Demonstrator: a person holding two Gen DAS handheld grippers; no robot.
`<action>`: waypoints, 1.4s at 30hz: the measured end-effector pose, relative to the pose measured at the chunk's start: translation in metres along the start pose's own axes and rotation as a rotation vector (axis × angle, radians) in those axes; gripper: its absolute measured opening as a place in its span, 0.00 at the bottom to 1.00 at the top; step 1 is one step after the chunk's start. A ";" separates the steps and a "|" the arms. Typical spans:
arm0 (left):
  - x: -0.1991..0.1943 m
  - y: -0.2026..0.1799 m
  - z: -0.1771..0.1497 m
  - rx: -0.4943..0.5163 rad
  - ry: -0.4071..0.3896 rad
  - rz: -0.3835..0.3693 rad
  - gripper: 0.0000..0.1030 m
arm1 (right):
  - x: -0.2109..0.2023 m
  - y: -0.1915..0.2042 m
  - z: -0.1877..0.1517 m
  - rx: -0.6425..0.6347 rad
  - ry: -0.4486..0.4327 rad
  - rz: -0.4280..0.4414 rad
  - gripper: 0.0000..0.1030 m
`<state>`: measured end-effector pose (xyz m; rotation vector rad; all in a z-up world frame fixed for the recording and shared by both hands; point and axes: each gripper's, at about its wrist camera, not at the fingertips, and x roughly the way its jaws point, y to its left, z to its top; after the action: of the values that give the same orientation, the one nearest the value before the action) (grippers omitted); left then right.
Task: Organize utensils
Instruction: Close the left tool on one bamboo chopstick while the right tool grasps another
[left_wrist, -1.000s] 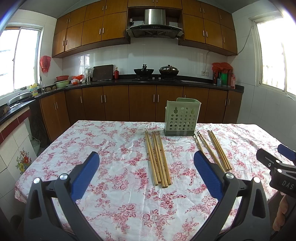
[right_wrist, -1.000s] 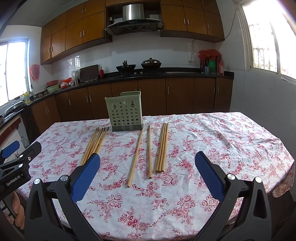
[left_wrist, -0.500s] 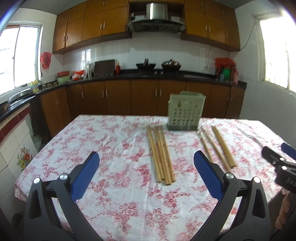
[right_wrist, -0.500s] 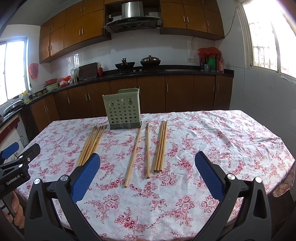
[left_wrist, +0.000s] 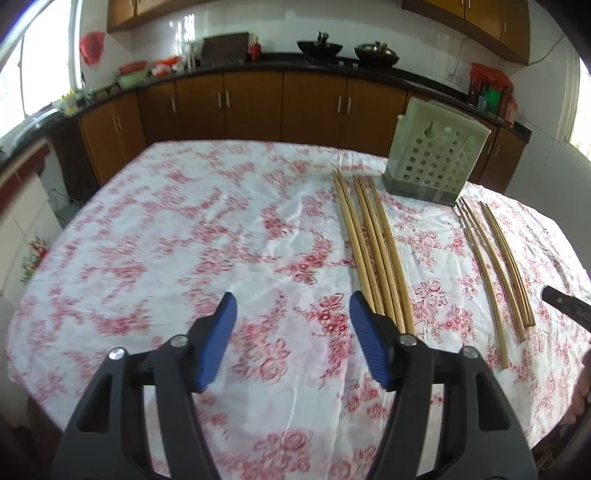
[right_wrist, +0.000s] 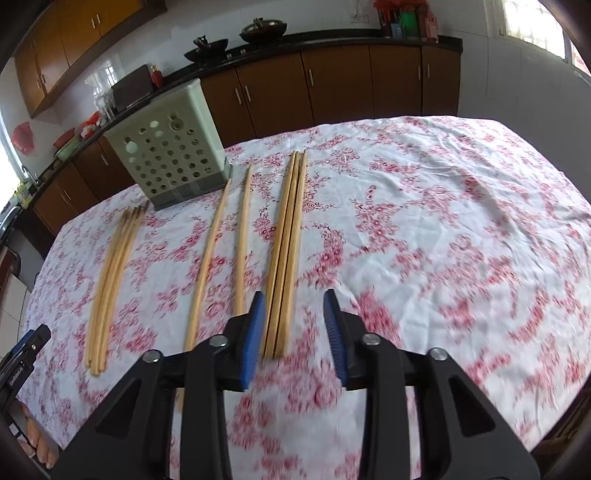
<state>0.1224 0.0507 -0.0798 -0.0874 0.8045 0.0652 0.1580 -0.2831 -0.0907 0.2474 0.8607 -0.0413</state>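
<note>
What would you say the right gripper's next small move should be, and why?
Probably lower and close the right gripper on the chopstick bundle: its open jaws already straddle the near ends, which lie flat on the tablecloth, ungripped.

Perforated utensil holder (right_wrist: 173, 162) stands on the table (right_wrist: 443, 221) toward its far side. Before it lie three lots of chopsticks: left bundle (right_wrist: 110, 284), two separate sticks (right_wrist: 221, 251) in the middle, right bundle (right_wrist: 286, 251). Kitchen counter (right_wrist: 314, 40) behind the table.
</note>
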 end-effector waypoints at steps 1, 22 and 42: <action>0.004 0.000 0.001 0.000 0.010 -0.007 0.56 | 0.004 0.000 0.002 0.000 0.012 -0.003 0.24; 0.050 -0.033 0.014 0.076 0.126 -0.152 0.25 | 0.039 -0.012 0.016 0.000 0.056 -0.049 0.08; 0.089 -0.017 0.045 0.122 0.116 -0.014 0.09 | 0.051 -0.022 0.026 -0.035 0.020 -0.086 0.08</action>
<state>0.2179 0.0410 -0.1121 0.0187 0.9217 -0.0025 0.2077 -0.3076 -0.1172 0.1786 0.8912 -0.1041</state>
